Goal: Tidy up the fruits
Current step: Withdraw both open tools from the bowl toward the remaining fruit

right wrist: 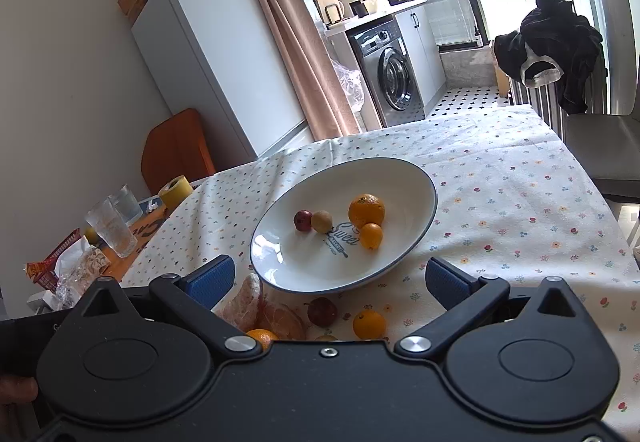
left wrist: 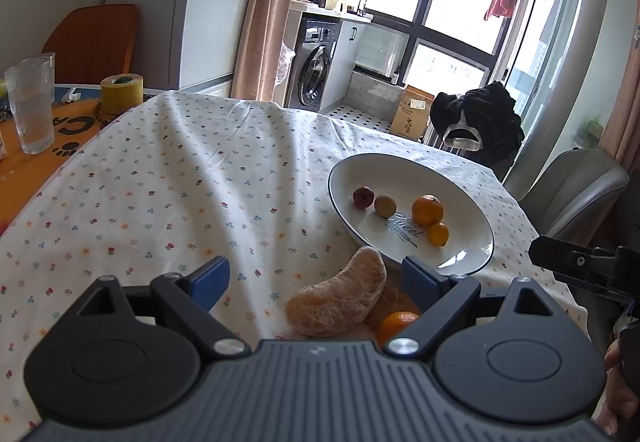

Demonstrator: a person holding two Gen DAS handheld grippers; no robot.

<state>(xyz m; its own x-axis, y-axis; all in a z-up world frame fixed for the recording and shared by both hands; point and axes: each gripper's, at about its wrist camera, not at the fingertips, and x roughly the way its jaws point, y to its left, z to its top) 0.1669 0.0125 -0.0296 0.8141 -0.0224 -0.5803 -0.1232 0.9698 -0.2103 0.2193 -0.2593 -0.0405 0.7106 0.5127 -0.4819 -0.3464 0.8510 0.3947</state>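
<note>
Left gripper spread wide, low over peeled segment on the surface, segment between fingers: likely lined up for a pick. Right gripper also spread, empty, above loose orange and red fruit. Beyond, plate holds four fruits, presumably the collection point.

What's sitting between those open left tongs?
A peeled citrus segment lies between the left tongs, ungripped, with a small orange beside it, in the left wrist view.
</note>
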